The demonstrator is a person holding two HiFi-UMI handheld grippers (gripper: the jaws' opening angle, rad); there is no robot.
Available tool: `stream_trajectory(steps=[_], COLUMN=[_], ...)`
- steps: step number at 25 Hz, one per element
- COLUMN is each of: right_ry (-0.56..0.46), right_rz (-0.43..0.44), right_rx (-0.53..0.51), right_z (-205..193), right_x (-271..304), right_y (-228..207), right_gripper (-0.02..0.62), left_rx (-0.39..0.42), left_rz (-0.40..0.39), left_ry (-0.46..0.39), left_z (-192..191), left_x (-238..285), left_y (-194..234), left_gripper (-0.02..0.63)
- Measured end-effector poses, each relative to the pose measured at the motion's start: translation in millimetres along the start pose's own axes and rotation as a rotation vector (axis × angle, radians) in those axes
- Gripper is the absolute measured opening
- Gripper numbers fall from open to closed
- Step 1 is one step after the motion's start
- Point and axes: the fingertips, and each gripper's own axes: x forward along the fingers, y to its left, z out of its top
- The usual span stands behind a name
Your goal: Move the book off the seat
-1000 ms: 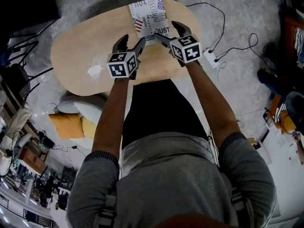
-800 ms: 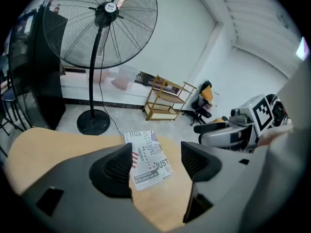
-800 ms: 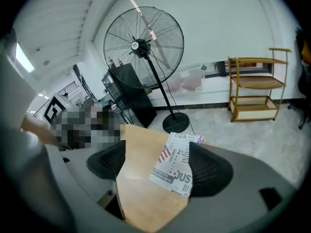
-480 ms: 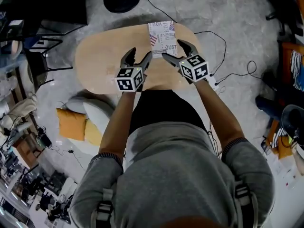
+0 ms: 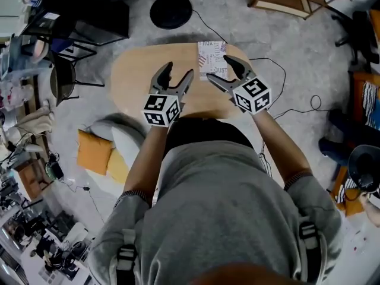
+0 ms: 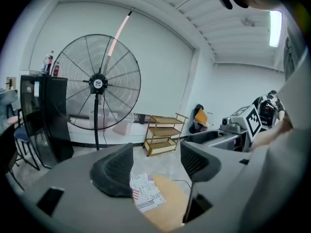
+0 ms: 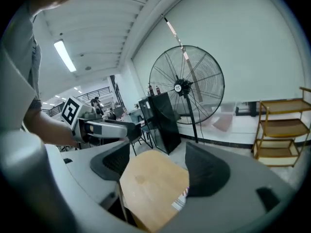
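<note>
grey-sleeved arms reach out over the wooden seat (image 5: 136, 79), both tools held above it. left gripper (image 5: 178, 71): jaws spread wide, nothing between them. right gripper (image 5: 218, 68): jaws apart and empty too, though they have just been closing a touch. under and beyond them the book (image 5: 212, 57) lies flat at the seat's far edge, right of centre, untouched. farther off, the black fan base (image 5: 170, 10) sits on the floor.

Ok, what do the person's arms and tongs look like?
The left tongs and right tongs have grey bodies, dark ribbed pads, each with a cube of black-and-white square markers. Grey top, dark striped cuffs. The right tongs have just been closing slightly, with nothing between them.
</note>
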Motion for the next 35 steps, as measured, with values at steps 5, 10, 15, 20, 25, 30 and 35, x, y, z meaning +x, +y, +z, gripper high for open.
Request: stream_trajectory(steps=[5,10,15,20,25,30,35], right_ry=[-0.086,-0.191,-0.285,-0.345,-0.364,-0.384,-0.398], right_rz=[0.034,0.041,-0.004,-0.041,-0.026,-0.049,-0.084], right_rx=[-0.047,-0.115,-0.234,-0.318,-0.340,-0.343,-0.335], right_z=[47.6,89.3,123.5,149.2,159.9,164.0,169.8], right_x=[-27.1,-52.1,-75.5,-89.1,-97.8,-106.9,-108.7], right_y=[30.9,58.5,79.1,94.8,111.2,113.5,110.5], right_gripper=[0.303,0.192,0.027,0.005,0.005,0.006,0.005], left_rx=[0.062,0.132,0.168,0.203,0.219,0.235,0.255], left_rz=[-0.023,-0.046,-0.029,-0.029,-0.053,-0.108,-0.173], left_ry=[-0.094,-0.216,-0.333,-0.365,-0.363,-0.362,-0.367], left_z=[47.9,95.4,134.7,148.0,150.6,154.2,159.7], left_x=[-35.3,-70.7,-103.9,-119.3,-126.1,-118.3,-109.2], left_y=[-20.3,-39.7,-53.5,-60.6,-70.6,-85.2,-98.7], left_gripper=[0.214,0.120,0.027,0.015,0.015,0.015,0.017])
